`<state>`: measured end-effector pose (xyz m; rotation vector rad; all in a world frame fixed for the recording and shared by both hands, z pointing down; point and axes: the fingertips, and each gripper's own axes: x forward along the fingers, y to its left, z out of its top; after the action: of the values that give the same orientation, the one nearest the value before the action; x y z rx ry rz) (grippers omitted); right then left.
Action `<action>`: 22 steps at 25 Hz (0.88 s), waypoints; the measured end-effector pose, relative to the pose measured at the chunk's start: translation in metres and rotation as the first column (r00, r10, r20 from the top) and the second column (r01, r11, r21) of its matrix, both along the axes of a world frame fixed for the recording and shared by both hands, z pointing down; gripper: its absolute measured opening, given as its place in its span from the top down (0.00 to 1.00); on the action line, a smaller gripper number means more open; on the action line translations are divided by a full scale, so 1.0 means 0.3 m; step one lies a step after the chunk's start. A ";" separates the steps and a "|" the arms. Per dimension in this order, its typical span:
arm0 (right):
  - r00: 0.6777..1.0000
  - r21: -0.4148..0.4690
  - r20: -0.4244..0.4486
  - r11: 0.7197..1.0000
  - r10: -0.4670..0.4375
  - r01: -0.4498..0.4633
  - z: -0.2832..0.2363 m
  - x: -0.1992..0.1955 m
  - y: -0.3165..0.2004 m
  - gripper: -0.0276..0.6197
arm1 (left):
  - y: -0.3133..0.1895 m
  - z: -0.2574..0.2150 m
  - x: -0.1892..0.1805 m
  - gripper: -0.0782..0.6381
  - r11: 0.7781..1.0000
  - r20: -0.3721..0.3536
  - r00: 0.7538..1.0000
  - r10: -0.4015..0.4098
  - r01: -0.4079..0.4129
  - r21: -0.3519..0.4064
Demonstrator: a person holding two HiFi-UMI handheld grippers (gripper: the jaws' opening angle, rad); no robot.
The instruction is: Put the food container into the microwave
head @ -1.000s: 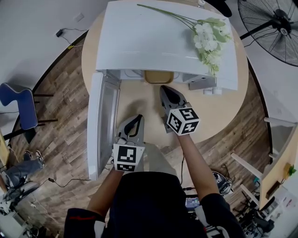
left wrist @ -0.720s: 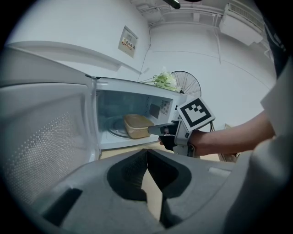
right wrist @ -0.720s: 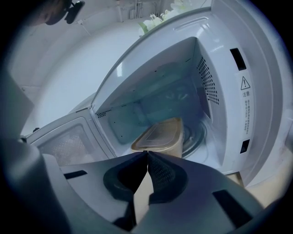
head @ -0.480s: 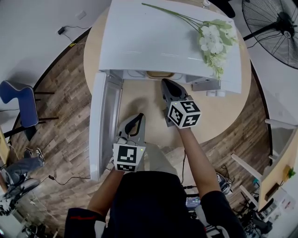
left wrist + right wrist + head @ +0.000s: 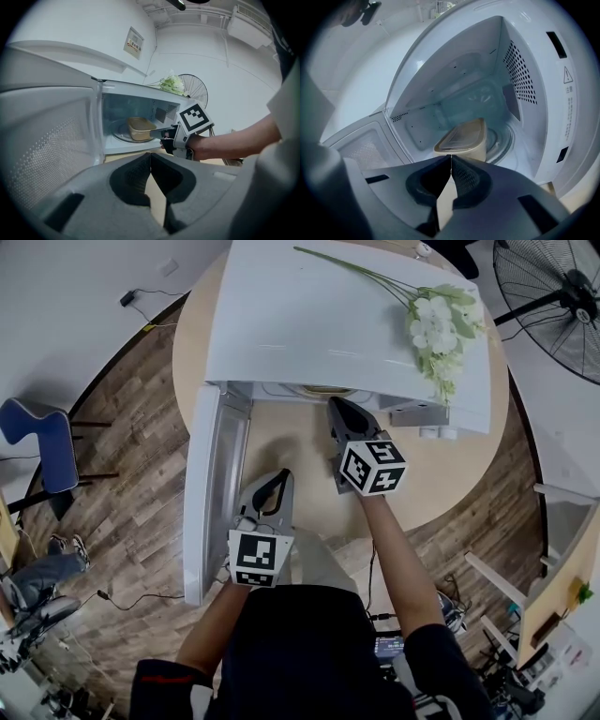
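Right gripper point(image 5: 335, 407): jaws pressed together with nothing between them, pointing forward and slightly down at the end of an outstretched bare forearm point(image 5: 392, 554). Left gripper point(image 5: 274, 477): jaws likewise together and empty, close to the body, tilted slightly down.

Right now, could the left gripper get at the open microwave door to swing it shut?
Probably yes: the left gripper sits right beside the open door with nothing between them. The right gripper, though, is at the mouth of the microwave, in the door's path.
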<state>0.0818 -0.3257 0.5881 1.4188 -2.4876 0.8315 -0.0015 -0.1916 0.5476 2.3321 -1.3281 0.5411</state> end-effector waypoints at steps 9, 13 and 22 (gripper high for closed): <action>1.000 -0.001 -0.004 1.000 0.010 -0.010 -0.037 0.010 0.034 0.94 | -0.006 -0.043 -0.001 0.87 1.000 -0.006 1.000 0.000 0.000 0.022; 1.000 0.009 -0.020 1.000 0.005 -0.004 -0.075 0.008 0.066 0.94 | -0.008 -0.068 -0.007 0.87 0.999 -0.015 1.000 -0.006 0.007 0.031; 0.996 0.074 -0.091 0.997 -0.017 0.024 -0.215 0.042 0.170 0.94 | -0.011 -0.166 0.019 0.87 0.998 -0.066 0.998 0.000 0.004 0.060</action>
<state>0.0945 -0.2747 0.5235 1.4187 -2.4851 0.6604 0.0041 -0.1948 0.4979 2.3749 -1.3339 0.4258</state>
